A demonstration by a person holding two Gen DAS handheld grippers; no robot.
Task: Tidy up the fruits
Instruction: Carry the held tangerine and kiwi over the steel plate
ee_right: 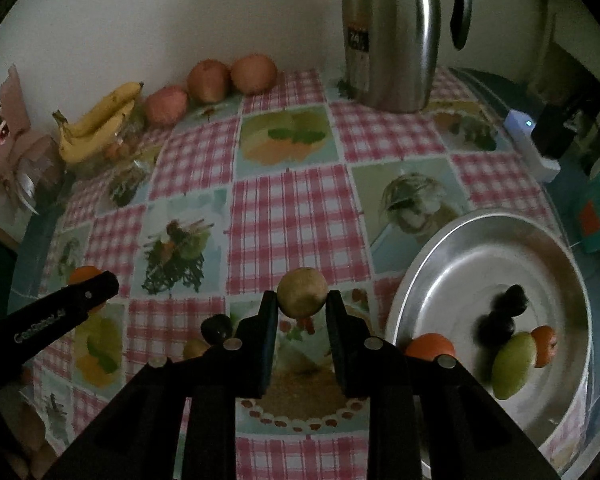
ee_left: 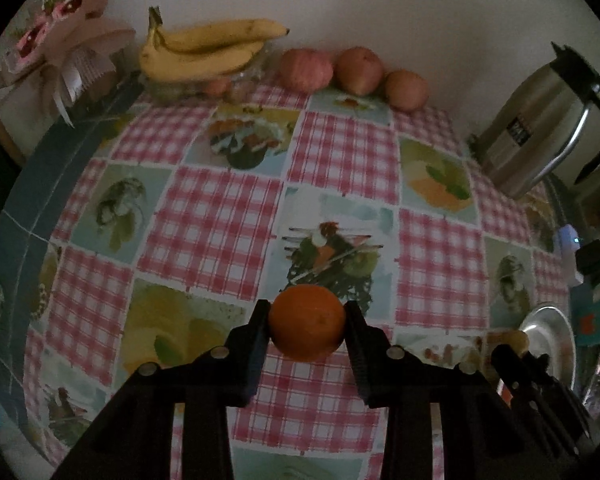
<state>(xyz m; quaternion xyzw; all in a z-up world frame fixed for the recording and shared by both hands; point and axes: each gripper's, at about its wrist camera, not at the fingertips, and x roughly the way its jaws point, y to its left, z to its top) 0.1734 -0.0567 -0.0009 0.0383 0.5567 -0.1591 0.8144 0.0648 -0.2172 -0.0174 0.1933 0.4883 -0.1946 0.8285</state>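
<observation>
My left gripper (ee_left: pixel 307 314) is shut on an orange (ee_left: pixel 307 322), held above the checked tablecloth. My right gripper (ee_right: pixel 302 302) is shut on a small yellow-brown round fruit (ee_right: pixel 302 292). A silver plate (ee_right: pixel 460 256) lies at the right with a green fruit (ee_right: pixel 514 364), two oranges (ee_right: pixel 430 346) and dark fruits (ee_right: pixel 500 316) in it. A dark fruit (ee_right: pixel 217 327) and a small yellowish one (ee_right: pixel 195 348) lie on the cloth left of my right gripper. In the right wrist view the left gripper (ee_right: pixel 100 286) shows at the left edge with its orange partly hidden.
Bananas (ee_left: pixel 204 48) over a glass bowl and three reddish apples (ee_left: pixel 358 70) line the far wall. A steel thermos jug (ee_right: pixel 392 36) stands at the back right. A pink flower bundle (ee_left: pixel 60 20) sits at the far left. A white device (ee_right: pixel 530 144) lies by the table's right edge.
</observation>
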